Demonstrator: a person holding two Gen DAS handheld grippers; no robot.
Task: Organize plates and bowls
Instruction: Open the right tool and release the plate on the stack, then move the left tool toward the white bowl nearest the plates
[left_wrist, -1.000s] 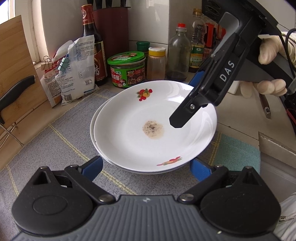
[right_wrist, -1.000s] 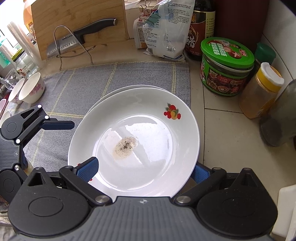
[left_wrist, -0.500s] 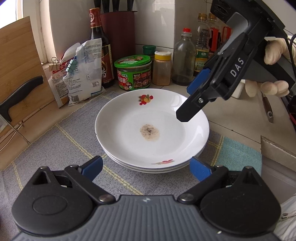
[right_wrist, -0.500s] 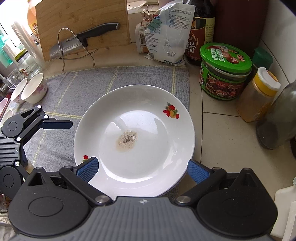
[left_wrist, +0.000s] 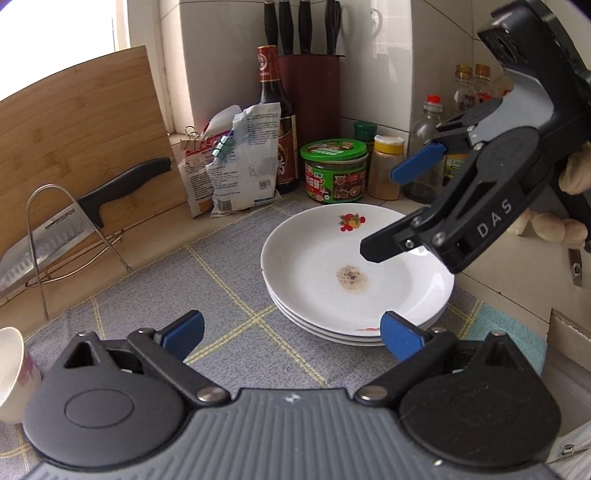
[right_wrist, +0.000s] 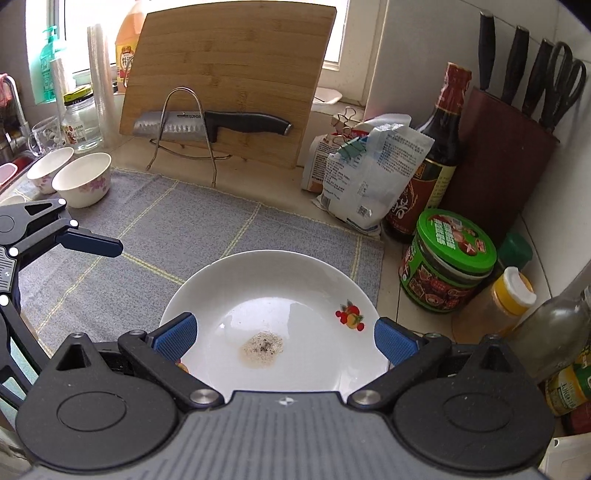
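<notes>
We have both the left gripper (left_wrist: 291, 334) and right gripper (right_wrist: 282, 336) spread wide, holding nothing, above the plate stack (left_wrist: 356, 273). Stack sits near the grey mat's (left_wrist: 207, 280) edge; a careless nudge could slide it off-centre or chip a rim.

Beside the stack of plates (left_wrist: 356, 273), the lower plates show only their rims under the top one. A bowl (left_wrist: 13, 373) is cut by the left edge. The far bottle (left_wrist: 465, 86) labels are unreadable.

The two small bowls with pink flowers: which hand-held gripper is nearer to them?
Left. The left hand-held gripper hangs open just in front of the bowls; the right hand-held gripper is open above the plate stack, far off.
</notes>
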